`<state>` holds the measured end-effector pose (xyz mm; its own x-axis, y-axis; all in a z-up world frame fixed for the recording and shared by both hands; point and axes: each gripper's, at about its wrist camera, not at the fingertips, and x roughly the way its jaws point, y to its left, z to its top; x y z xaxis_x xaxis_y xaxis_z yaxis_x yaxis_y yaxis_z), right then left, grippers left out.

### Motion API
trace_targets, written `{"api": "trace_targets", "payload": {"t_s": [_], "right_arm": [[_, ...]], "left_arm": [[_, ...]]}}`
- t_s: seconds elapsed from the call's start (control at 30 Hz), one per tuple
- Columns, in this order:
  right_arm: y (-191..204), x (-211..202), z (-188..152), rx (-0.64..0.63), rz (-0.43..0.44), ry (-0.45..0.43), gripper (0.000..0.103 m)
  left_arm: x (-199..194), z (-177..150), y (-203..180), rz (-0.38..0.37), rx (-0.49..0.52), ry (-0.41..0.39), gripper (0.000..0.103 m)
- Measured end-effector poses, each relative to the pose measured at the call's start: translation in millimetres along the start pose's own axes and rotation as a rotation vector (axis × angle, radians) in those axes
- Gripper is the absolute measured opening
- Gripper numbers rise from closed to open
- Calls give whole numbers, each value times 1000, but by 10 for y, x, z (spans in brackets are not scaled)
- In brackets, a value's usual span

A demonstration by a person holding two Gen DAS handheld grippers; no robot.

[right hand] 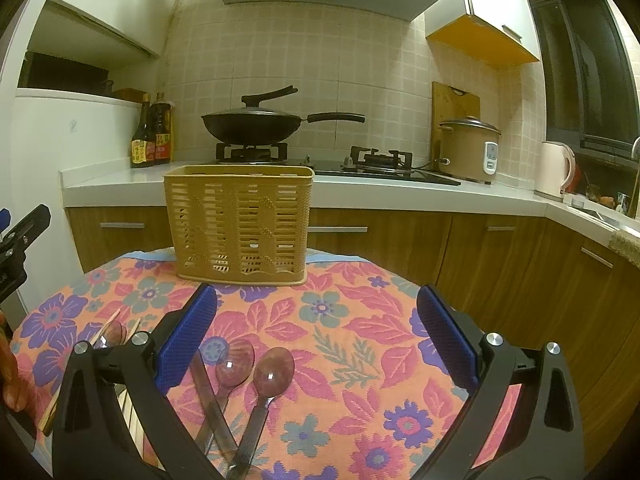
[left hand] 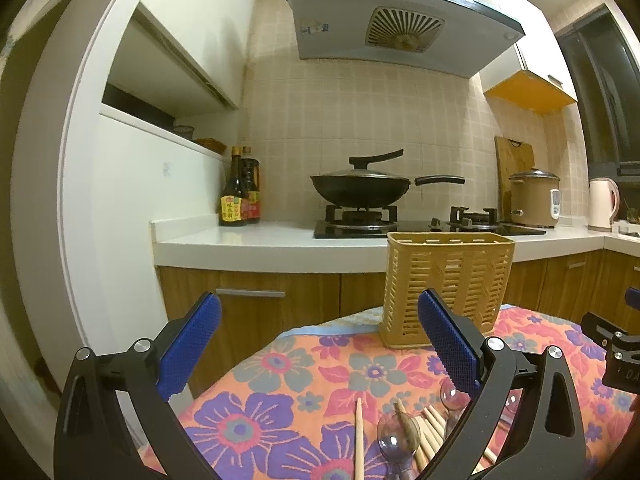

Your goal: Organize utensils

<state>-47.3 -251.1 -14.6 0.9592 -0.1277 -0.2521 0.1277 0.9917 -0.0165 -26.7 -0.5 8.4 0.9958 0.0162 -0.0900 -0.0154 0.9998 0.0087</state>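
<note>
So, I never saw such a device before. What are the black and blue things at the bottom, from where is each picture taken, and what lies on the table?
They are two hand-held claws; a person carries one in each hand. Each picture comes from a camera on one claw, looking forward between its blue fingers. The left claw and the right claw are both open and hold nothing. On the flowered cloth stands a tan slotted utensil basket. Nearer lie clear plastic spoons and wooden chopsticks. Behind is a kitchen counter with a wok.
</note>
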Motion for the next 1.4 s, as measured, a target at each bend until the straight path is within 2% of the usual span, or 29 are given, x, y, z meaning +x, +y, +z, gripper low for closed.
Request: {"api": "trace_targets", "payload": {"t_s": [1.4], "right_arm": [[-2, 28, 3, -4, -1, 17, 95]], "left_arm": [[6, -6, -46, 1, 1, 5, 95]]}}
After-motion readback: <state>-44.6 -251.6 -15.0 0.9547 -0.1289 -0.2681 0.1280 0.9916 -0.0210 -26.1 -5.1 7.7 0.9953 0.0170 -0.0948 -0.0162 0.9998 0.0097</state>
